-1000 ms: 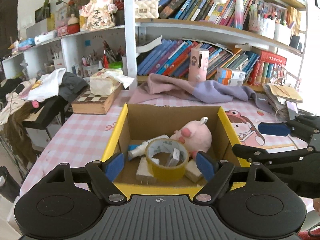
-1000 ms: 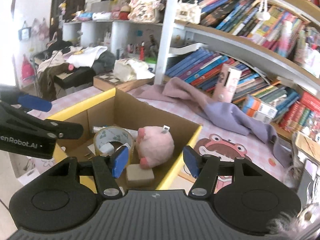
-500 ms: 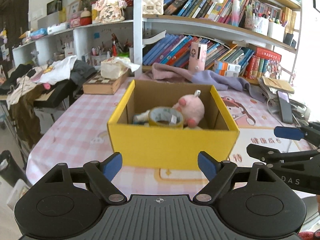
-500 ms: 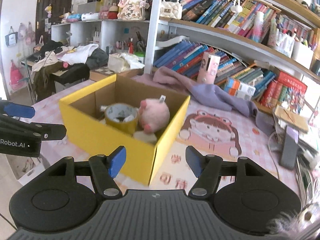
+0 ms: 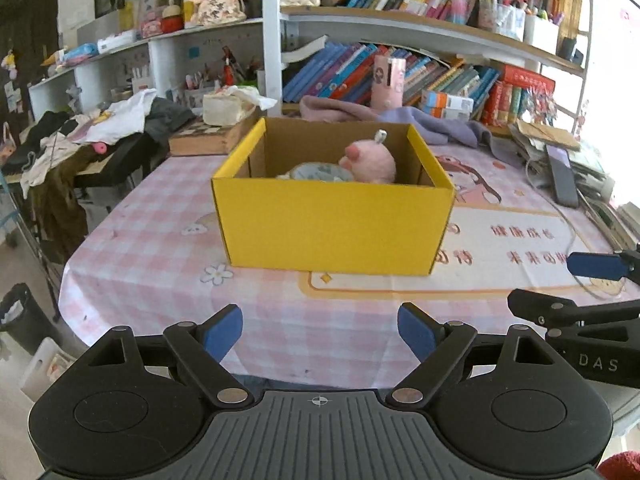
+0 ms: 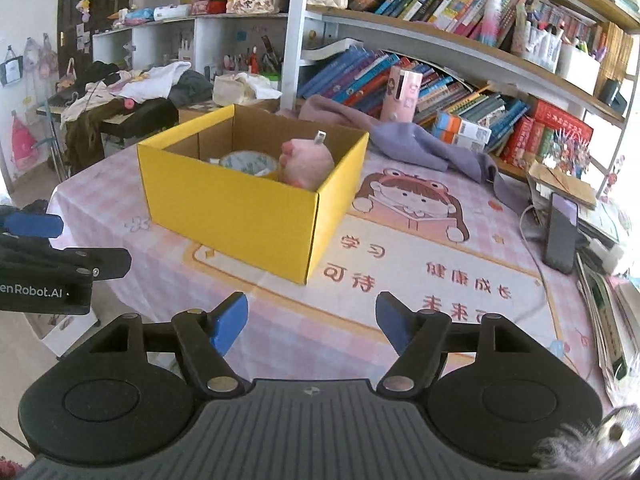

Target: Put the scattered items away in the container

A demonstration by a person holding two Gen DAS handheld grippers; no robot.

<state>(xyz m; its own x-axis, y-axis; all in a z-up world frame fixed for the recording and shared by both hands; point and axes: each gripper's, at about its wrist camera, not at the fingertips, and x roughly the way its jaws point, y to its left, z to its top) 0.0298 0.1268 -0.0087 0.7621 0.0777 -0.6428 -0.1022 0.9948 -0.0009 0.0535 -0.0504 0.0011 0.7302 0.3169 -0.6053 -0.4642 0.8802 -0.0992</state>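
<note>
1. Left tool (image 5: 320, 330) is hanging over the near edge of the worktop (image 5: 160, 240) with its jaws opening, blue pads wide apart and nothing between them, just pink checked cloth showing through the gap.
2. Right tool (image 6: 311, 322) is doing the same thing from my side: jaws opening, nothing sitting between the pads. I'm seeing its blue-tipped finger poking in at the right edge of the left camera, so the two are hovering side by side, apart from each other.
3. Yellow box (image 5: 332, 224) is sitting upright on the worktop, well ahead of both tools, partly on the printed cartoon mat (image 6: 440, 264).
4. Inside it I'm looking at a pink plush toy (image 5: 372, 160) leaning toward the right side, a small tag sticking up from its top.
5. Roll of tape (image 6: 250, 164) is lying just left of the plush, touching or nearly so; can't tell which.
6. Anything lower in the box is getting hidden by the front wall from these angles.
7. Behind the box a purple cloth (image 6: 400, 140) is lying crumpled along the back of the worktop, and a pink carton (image 5: 388, 82) is standing upright past it in front of the bookshelf (image 5: 400, 24).
8. Dark phone (image 6: 562, 236) is resting at the right side, well apart from the box.
</note>
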